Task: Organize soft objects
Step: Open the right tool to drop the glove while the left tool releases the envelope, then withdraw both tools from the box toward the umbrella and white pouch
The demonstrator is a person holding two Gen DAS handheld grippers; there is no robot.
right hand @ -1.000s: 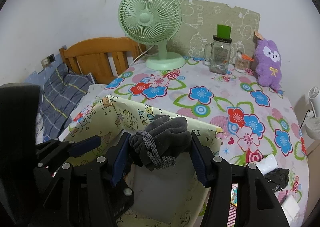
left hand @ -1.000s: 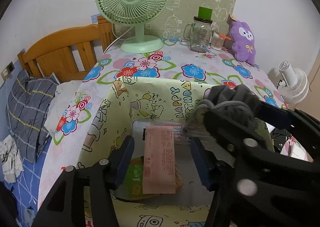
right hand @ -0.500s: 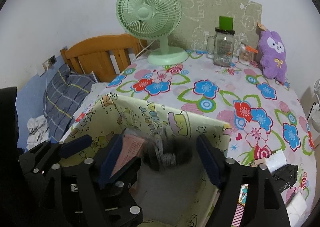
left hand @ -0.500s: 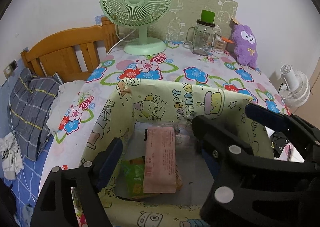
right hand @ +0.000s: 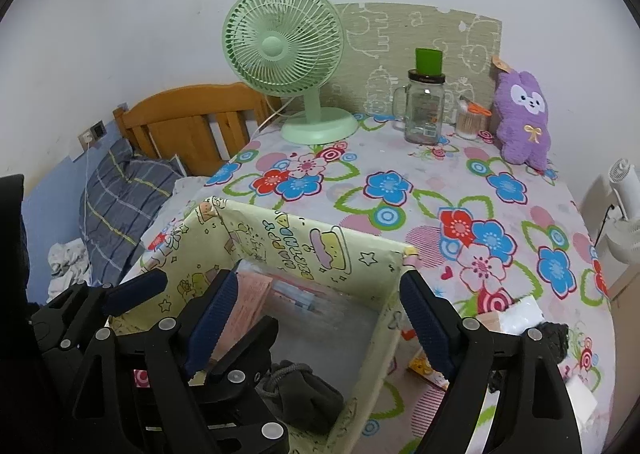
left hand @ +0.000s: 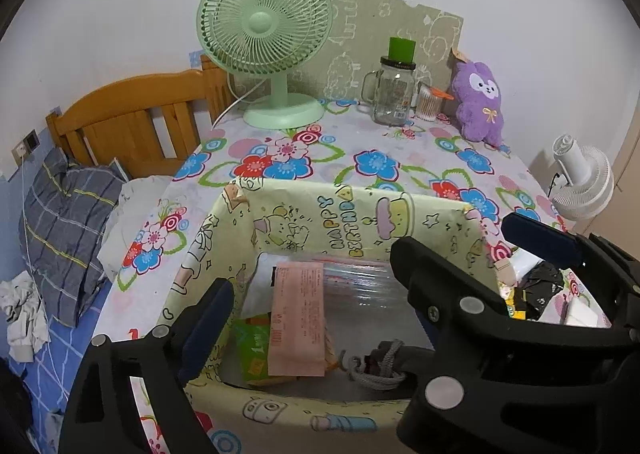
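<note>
A grey knitted soft item [right hand: 304, 394] lies on the floor of the yellow cartoon-print storage box [right hand: 308, 250], near its front; it also shows in the left wrist view [left hand: 378, 368]. My right gripper [right hand: 312, 330] is open and empty above the box. My left gripper [left hand: 316, 318] is open and empty over the box [left hand: 352, 209]; its right finger is hidden behind the right gripper's body. A purple plush toy [right hand: 522, 117] stands at the table's far right [left hand: 478, 105].
The box also holds a pink packet [left hand: 298, 318] and a green packet [left hand: 252, 350]. A green fan [right hand: 288, 65], a glass jar [right hand: 424, 109] and a toothpick holder [right hand: 468, 121] stand at the back. Dark and white items [left hand: 540, 290] lie right of the box. A bed [right hand: 120, 181] is left.
My right gripper opened and let go of the grey knitted item, which dropped into the box. Both grippers have risen a little.
</note>
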